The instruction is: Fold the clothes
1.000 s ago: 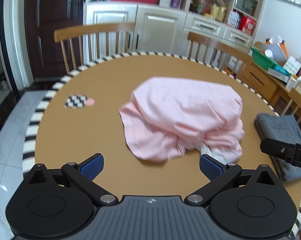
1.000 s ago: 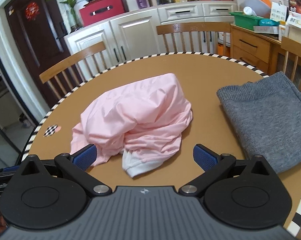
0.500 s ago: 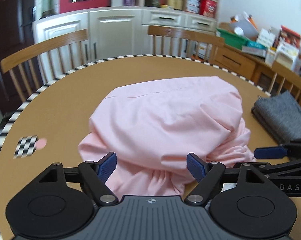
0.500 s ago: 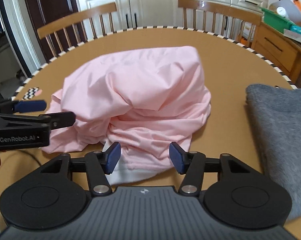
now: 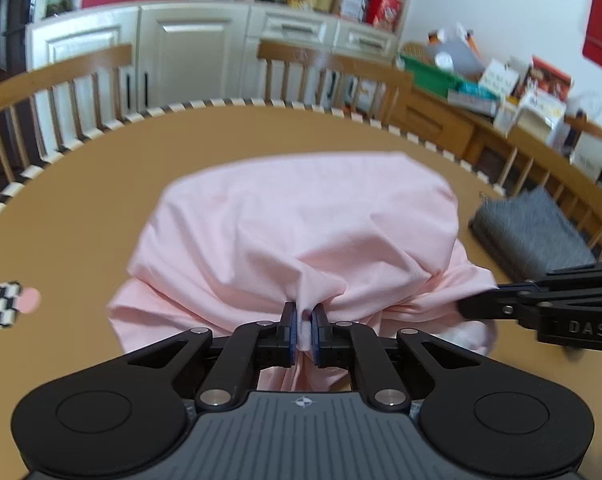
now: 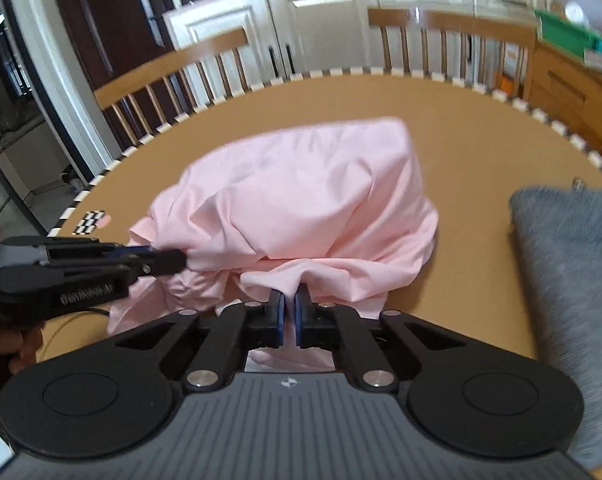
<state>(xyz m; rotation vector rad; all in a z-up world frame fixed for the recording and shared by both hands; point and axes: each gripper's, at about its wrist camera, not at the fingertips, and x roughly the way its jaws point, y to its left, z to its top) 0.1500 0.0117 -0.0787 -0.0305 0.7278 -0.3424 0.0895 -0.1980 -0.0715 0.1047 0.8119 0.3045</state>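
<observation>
Right now both grippers are pinching the near edge of a crumpled pink garment [image 5: 301, 232] that is lying bunched in a mound near the middle of the round wooden table [image 5: 81, 208]. The left gripper [image 5: 303, 330] is standing with its blue pads closed down to a sliver, a tuck of pink cloth caught between them; the right gripper [image 6: 289, 316] is likewise nearly closed, and the fabric is drooping into the narrow gap between its pads, so it appears to be clamping a fold there too. A grey knitted piece [image 6: 573, 280] is lying flat on the person's right, just beside the pink heap but apart from it. Judging from the two close-set grips on one edge, the person is taking hold in order to lift and spread the garment so it can be laid flat for folding. To do that well, the two grips should be drawing apart sideways while rising, so the cloth is hanging open rather than staying knotted; each pinch is holding only a small tuck, so a slow, even pull is safer than a jerk that could slip the fabric free. Keeping the spread clear of the grey piece would avoid dragging it along the table.
</observation>
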